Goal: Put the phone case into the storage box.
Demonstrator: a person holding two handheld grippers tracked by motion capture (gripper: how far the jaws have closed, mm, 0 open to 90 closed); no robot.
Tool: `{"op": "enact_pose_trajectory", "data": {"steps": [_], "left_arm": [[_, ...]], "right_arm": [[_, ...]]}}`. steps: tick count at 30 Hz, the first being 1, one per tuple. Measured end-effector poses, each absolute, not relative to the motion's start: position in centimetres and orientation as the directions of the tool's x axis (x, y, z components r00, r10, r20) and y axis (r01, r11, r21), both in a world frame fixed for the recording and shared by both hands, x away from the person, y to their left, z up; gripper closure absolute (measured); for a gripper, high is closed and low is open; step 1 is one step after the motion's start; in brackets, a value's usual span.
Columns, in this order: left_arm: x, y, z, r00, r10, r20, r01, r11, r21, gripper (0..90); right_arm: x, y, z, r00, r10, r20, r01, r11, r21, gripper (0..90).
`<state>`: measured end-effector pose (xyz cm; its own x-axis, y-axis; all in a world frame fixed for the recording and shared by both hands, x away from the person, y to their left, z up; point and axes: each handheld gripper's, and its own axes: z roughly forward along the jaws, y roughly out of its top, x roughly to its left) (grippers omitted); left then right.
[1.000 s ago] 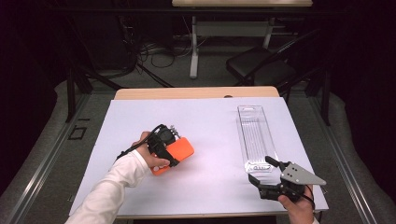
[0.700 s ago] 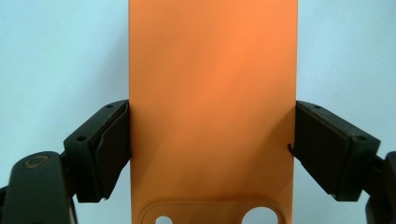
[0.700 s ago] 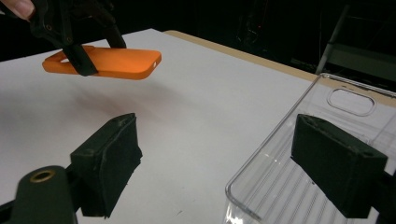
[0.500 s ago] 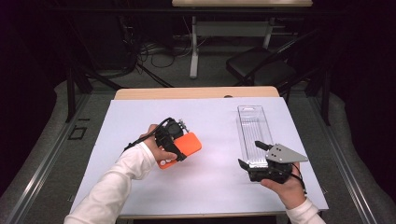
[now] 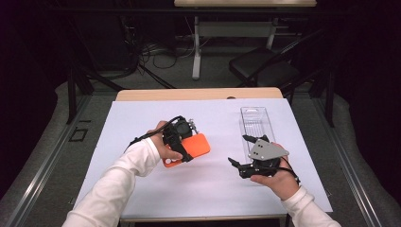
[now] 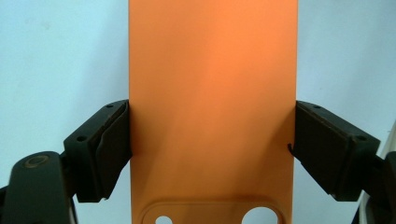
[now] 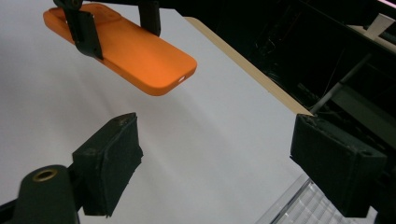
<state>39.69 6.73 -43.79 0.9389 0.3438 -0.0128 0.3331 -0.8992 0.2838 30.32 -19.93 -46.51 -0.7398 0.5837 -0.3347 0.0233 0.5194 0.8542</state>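
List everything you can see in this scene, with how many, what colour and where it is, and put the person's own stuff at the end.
phone case: one, orange, held off the table in the left gripper, left of centre.
clear tray: one, transparent plastic, lying on the right part of the table, far end away from the person.
table: one, white sheet over a light wood top, wood edge showing at the far side.
chair: one, black, on the floor beyond the table, to the right.
cables: a tangle, dark, on the floor beyond the table, to the left.
left gripper: one, black, jaws clamped on the case's two long edges.
right gripper: one, black with grey plate, jaws apart, over the tray's near end.
sleeves: two, white.
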Motion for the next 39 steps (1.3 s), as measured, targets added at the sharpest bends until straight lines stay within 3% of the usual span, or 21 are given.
{"op": "enact_pose_trajectory", "data": {"steps": [14, 25, 39], "left_arm": [[39.6, 5.6, -43.9, 0.946, 0.322, -0.037, 0.319, -0.904, 0.285, 16.0], [39.4, 4.9, -44.0, 0.948, 0.315, -0.045, 0.315, -0.907, 0.279, 16.0], [39.1, 4.4, -44.0, 0.952, 0.301, -0.055, 0.304, -0.910, 0.280, 16.0]], "right_arm": [[30.5, -17.3, -46.3, -0.723, 0.420, -0.548, -0.127, 0.700, 0.703, 20.7], [29.9, -15.7, -47.2, -0.702, 0.304, -0.644, -0.198, 0.786, 0.586, 25.0], [29.3, -14.2, -48.4, -0.594, 0.098, -0.799, -0.356, 0.858, 0.370, 31.5]]}}
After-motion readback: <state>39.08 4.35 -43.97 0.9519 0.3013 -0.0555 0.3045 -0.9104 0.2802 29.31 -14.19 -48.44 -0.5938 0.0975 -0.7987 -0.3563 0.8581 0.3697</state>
